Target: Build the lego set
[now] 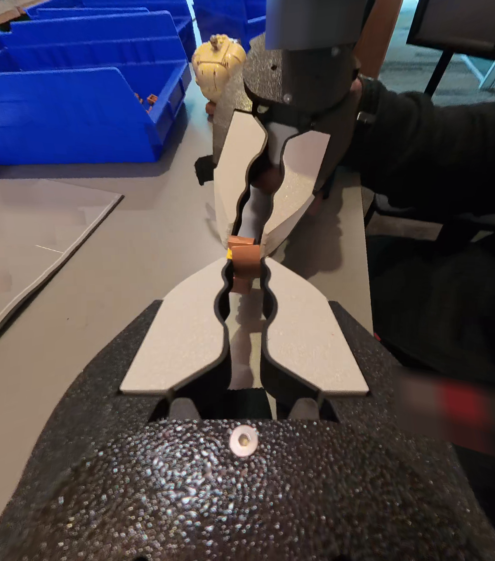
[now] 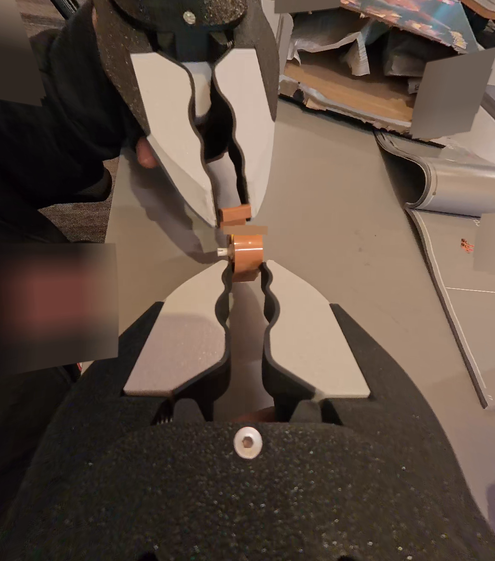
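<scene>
Pinched at the tips of the left claw (image 1: 244, 267) is a brown toy-brick assembly (image 1: 245, 261) with a curved face and a yellow bit at its side. Opposite, tip to tip above the grey table (image 1: 137, 243), a small brown brick (image 2: 235, 214) is pinched by the right claw (image 1: 247, 241). Both pieces appear touching, though full seating cannot be confirmed. Blue bins (image 1: 67, 121) stand well apart.
</scene>
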A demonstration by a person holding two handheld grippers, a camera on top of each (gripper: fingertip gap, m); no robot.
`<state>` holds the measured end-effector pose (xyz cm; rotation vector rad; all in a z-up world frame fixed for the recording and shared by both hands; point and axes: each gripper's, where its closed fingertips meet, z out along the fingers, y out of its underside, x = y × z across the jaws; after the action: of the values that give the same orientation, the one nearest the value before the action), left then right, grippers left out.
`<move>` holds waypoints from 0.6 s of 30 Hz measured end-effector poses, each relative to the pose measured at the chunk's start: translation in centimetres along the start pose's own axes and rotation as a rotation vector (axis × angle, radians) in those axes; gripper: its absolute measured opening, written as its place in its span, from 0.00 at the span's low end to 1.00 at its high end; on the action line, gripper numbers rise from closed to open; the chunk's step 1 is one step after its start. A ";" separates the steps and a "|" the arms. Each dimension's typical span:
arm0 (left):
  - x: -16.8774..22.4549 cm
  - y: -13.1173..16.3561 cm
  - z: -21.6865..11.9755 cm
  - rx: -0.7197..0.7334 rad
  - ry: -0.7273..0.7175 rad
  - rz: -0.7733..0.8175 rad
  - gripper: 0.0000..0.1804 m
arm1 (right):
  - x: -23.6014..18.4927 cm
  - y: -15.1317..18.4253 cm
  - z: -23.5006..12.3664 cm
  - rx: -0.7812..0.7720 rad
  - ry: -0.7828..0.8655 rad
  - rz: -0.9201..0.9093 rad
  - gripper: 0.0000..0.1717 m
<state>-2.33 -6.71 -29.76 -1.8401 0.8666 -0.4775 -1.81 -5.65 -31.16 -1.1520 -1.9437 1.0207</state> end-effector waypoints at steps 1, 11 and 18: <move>0.0 0.1 0.1 -0.012 -0.004 0.008 0.09 | -0.1 0.0 0.0 0.001 -0.005 -0.004 0.10; 0.5 0.5 0.3 -0.043 0.024 0.038 0.09 | -0.8 0.1 0.2 -0.003 -0.028 -0.038 0.10; 1.0 -0.1 -0.2 0.008 0.065 0.027 0.09 | -1.3 -0.6 -0.1 0.034 -0.050 -0.057 0.10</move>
<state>-1.77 -7.63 -29.65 -1.8116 0.9315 -0.5257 -1.48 -6.96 -30.82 -1.0556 -1.9794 1.0569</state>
